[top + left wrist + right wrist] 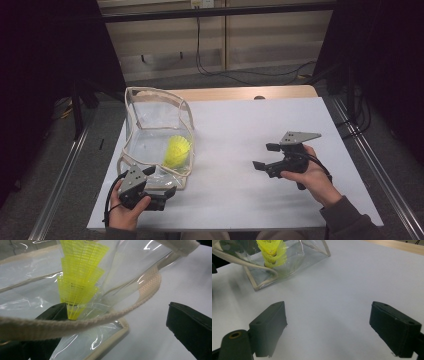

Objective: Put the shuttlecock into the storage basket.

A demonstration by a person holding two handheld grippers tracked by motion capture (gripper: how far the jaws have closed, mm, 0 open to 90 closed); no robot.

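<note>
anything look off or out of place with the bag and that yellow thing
Nothing is spilled or broken. The clear bag sags open, one strap hanging across its mouth, and the yellow shuttlecock sits inside it, against the bag's side.

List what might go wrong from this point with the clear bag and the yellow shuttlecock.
1. The clear plastic bag with cream fabric trim stands soft and open; one jaw of the left claw sits under its rim strap, so pulling away may drag or tip it.
2. The yellow mesh shuttlecock leans near the bag's open edge and might slide out.
3. The right claw, open and apart from the bag over the white table sheet, gives no support.
</note>
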